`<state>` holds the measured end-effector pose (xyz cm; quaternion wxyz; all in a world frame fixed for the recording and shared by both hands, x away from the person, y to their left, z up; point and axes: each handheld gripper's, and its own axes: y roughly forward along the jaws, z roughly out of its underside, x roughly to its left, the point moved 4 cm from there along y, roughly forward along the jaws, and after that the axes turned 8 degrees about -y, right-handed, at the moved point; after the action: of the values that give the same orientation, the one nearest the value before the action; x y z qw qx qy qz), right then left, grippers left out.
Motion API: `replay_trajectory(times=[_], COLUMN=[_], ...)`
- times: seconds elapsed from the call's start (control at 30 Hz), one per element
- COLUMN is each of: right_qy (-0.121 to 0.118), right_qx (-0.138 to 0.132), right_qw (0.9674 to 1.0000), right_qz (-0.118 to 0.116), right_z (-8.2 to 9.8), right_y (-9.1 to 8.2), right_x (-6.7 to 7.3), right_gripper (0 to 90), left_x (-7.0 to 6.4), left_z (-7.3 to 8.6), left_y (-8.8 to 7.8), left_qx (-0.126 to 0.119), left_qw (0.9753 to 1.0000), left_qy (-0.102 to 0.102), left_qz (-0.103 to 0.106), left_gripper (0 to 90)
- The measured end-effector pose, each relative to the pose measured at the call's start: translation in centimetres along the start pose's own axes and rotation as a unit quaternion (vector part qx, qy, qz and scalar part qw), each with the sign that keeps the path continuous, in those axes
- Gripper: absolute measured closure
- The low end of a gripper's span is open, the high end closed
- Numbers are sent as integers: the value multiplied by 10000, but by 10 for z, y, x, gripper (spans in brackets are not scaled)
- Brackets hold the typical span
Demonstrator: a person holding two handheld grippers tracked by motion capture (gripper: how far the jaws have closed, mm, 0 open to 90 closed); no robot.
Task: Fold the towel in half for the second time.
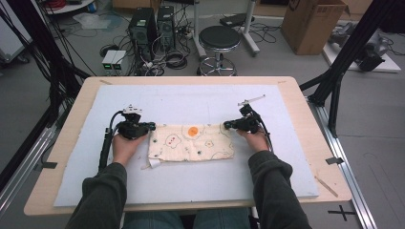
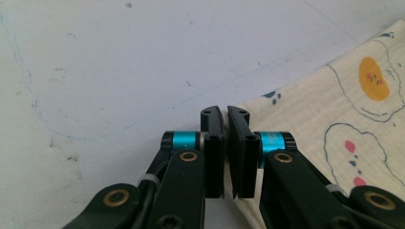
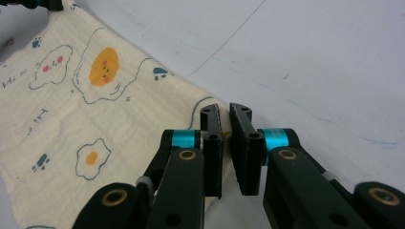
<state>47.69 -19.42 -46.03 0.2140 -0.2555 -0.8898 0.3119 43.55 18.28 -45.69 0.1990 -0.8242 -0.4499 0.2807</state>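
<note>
sleeves: dark olive-grey long sleeves with ribbed cuffs on both forearms, seen from the high view
trousers: blue denim at the bottom edge of the high view
left tongs: matte black, two flat rectangular jaws on angled black arms; a turquoise ring beside each jaw; brass-coloured pivot rivets; small black screws near the tips
right tongs: same build, black with turquoise rings and brass rivets; a white cable tie on the linkage
cables: a thick black cable trails from each of the tongs along the forearm
top plates: a pale grey plate sits on top of each gripper body
</note>
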Motion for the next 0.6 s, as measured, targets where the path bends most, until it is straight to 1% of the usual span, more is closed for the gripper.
replay_trajectory(times=[0.03,0.13,0.27,0.37,0.43,0.53,0.57,0.6], right_qy=[-8,14,-5,-43,-54,7,25,-9], right_qx=[-11,-135,-223,-284,-305,-416,-412,-444], right_qw=[10000,9999,9997,9995,9995,9990,9990,9989], right_qz=[-16,-35,-95,-137,-117,-151,-152,-140], right_z=[0,-1,-3,-4,-4,-2,-1,0], right_y=[-1,-4,-7,-9,-10,-13,-13,-13], right_x=[0,1,4,6,6,5,6,5], right_gripper=[837,837,837,838,838,838,838,838], left_x=[-1,-2,-3,-4,-5,-6,-6,-6], left_z=[-1,-2,-2,-2,-2,-2,-2,-2], left_y=[-1,-3,-6,-8,-9,-10,-10,-11], left_qx=[-33,-81,-66,-99,-117,-102,-112,-115], left_qw=[10000,9999,9999,9998,9997,9997,9997,9996], left_qy=[-16,25,125,177,173,172,170,180], left_qz=[29,61,67,74,104,155,163,178], left_gripper=[850,850,848,848,848,848,848,849])
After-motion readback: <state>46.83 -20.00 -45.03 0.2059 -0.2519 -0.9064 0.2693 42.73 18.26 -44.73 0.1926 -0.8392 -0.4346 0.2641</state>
